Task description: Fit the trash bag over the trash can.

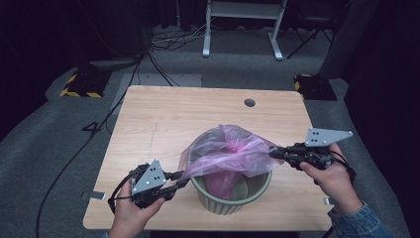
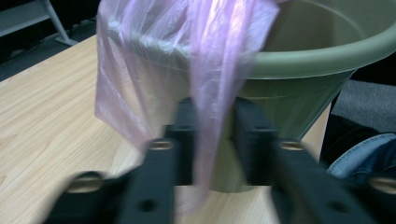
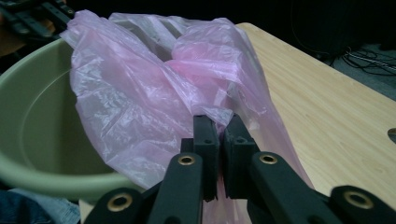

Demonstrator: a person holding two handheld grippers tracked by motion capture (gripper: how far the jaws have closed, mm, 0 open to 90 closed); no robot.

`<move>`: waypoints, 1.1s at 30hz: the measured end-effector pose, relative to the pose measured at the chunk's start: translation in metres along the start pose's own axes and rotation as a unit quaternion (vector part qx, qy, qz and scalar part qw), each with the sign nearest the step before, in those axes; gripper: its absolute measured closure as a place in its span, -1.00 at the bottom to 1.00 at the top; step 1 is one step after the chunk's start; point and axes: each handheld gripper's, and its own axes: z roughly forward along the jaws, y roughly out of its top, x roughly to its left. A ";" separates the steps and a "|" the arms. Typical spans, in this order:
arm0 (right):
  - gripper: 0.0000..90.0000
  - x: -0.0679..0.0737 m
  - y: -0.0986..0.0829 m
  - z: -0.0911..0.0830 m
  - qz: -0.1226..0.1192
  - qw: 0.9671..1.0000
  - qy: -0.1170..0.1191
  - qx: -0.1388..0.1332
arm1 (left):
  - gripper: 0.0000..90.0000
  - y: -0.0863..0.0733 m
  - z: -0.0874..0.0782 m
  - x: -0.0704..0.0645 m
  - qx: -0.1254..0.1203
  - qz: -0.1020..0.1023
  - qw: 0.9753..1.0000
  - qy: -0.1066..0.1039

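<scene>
One pink plastic bag point(image 1: 225, 156) is lying draped over and into one green plastic bin point(image 1: 233, 198), which is standing upright near the front edge of the one wooden table point(image 1: 163, 124). The bag is being stretched across the bin's mouth between two grippers, one at each side. The left gripper point(image 1: 184, 181) is reaching in from the bin's left, and in the left gripper view its two black jaws are standing slightly apart with a strip of the pink film point(image 2: 210, 93) hanging down between them; whether they are actually pinching it, I cannot tell. The right gripper point(image 1: 275, 152) is coming in from the bin's right, and in the right gripper view its two jaws are pressing almost together, clenched on a bunched fold of the bag point(image 3: 154, 93) just above the bin's rim point(image 3: 42, 182). Two hands are holding the grippers, and one denim sleeve point(image 1: 359, 223) is showing on the right arm.
</scene>
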 end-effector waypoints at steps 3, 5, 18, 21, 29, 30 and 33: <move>0.98 0.005 -0.007 -0.006 -0.004 1.000 0.000 -0.008 | 1.00 -0.002 0.000 -0.001 -0.001 -0.002 1.000 -0.002; 0.98 0.012 -0.011 -0.012 -0.007 1.000 0.003 -0.017 | 1.00 -0.003 -0.002 -0.002 0.001 0.000 1.000 -0.007; 1.00 0.059 -0.058 -0.027 -0.042 0.995 0.076 -0.040 | 1.00 -0.020 0.003 -0.008 -0.004 0.010 0.998 -0.054; 1.00 0.063 -0.068 -0.023 -0.050 0.994 0.090 -0.047 | 1.00 -0.023 0.006 -0.011 -0.002 0.014 0.998 -0.060; 1.00 0.081 -0.066 -0.017 -0.096 0.990 0.095 -0.031 | 1.00 -0.035 0.019 -0.012 0.015 0.015 0.997 -0.081; 1.00 0.082 -0.067 -0.016 -0.097 0.990 0.096 -0.028 | 1.00 -0.037 0.023 -0.012 0.021 0.017 0.996 -0.085; 1.00 0.082 -0.068 -0.011 -0.092 0.991 0.093 -0.015 | 1.00 -0.043 0.035 -0.015 0.043 0.025 0.995 -0.091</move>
